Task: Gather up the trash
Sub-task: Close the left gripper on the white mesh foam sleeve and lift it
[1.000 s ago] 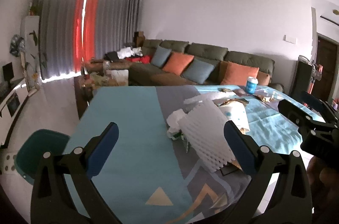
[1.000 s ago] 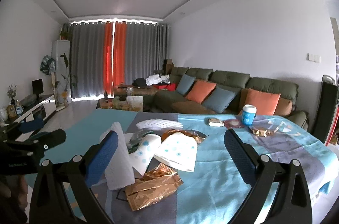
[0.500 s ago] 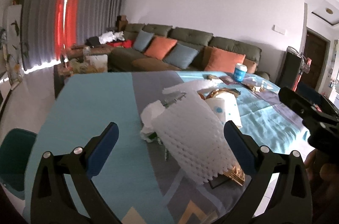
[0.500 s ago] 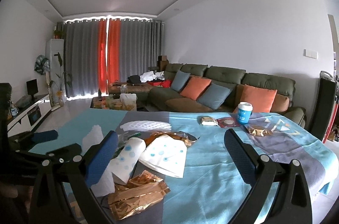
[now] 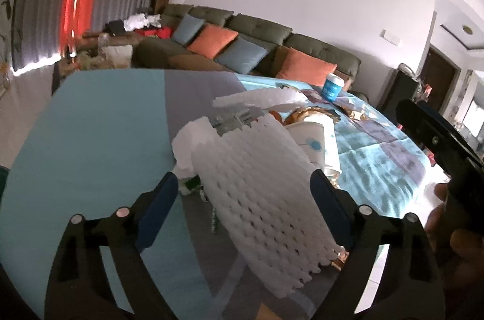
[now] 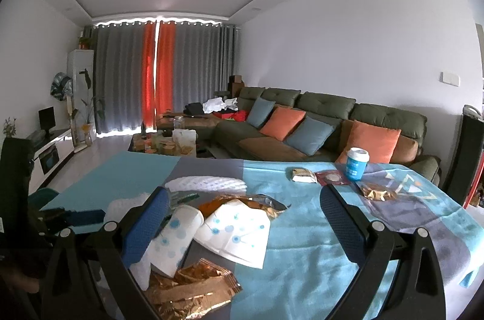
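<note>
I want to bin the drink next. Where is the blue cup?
The blue cup stands at the table's far right, before the orange cushion, beside a red packet.

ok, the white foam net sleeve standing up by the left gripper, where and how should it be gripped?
Grip the white foam net sleeve across its flat faces at mid-height, coming in from the near table edge as the left gripper points now. It stands tilted like a curved sheet, soft and thin. The jaws, which have just been closing, straddle it but look short of pressing.
</note>
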{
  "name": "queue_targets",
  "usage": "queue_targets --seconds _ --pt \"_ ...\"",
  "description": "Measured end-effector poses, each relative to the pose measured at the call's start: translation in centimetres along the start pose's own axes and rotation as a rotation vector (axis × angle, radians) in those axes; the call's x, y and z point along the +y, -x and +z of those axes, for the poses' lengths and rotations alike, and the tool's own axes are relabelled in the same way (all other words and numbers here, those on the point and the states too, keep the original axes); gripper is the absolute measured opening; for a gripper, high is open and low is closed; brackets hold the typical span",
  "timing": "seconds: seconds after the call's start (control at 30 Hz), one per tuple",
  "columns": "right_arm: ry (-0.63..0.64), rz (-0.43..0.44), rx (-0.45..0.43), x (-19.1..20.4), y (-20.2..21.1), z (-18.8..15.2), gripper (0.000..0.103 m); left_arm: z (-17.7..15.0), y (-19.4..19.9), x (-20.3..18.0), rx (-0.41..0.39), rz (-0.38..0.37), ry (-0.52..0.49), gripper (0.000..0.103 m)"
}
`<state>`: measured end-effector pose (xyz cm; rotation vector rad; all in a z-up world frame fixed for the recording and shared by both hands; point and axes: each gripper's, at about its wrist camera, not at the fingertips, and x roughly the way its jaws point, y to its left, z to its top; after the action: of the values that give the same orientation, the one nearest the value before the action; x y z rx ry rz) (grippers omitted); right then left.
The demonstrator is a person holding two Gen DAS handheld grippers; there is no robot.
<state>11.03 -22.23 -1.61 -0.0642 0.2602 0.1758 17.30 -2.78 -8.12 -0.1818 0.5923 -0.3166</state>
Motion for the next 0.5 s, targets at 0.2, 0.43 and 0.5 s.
queue_targets --seconds 0.2,0.43,0.5 --pt "0.022 0.008 0.008 0.6 -0.9 0.3 0.097 0.0 -0.7 -0.3 0.006 -0.043 -0.012 0.072" --pt "0.044 0.024 0.002 1.4 -1.4 0.7 0.097 0.0 0.0 -0.7 -0.015 -0.055 -0.021 0.028" --pt "0.060 0.049 0.006 1.8 -1.7 0.9 0.097 -0.1 0.3 -0.6 -0.022 -0.049 -0.018 0.022"
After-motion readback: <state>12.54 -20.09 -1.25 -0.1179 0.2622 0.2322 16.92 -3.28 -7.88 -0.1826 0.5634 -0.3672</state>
